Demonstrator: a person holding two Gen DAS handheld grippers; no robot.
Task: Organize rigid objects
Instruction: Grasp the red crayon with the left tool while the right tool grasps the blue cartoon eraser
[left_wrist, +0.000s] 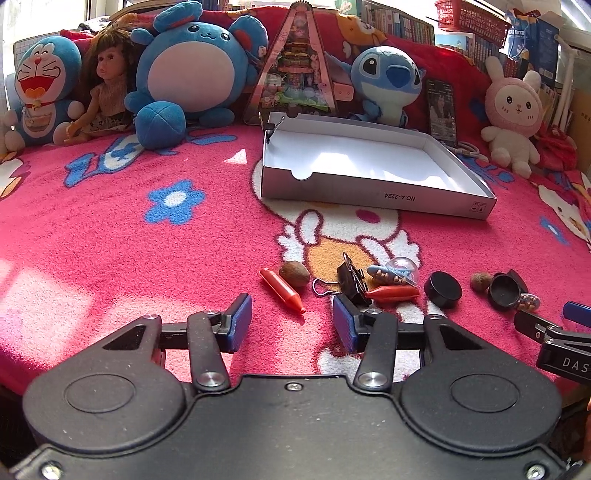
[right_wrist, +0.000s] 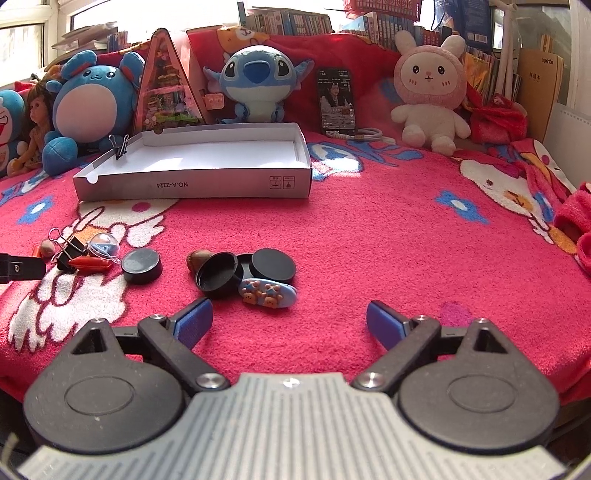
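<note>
Small rigid items lie in a row on the pink blanket: a red crayon, a brown nut, a black binder clip, a clear dome, a black cap and an open black lid beside a black jar and a blue bear clip. Behind them stands an empty white shallow box. My left gripper is open, with the crayon's tip just ahead of its gap and touching neither pad. My right gripper is open wide, just short of the bear clip.
Plush toys, a doll, a triangular toy case and a propped phone line the back. A small binder clip sits on the box's left rim. Books and a red basket stand behind.
</note>
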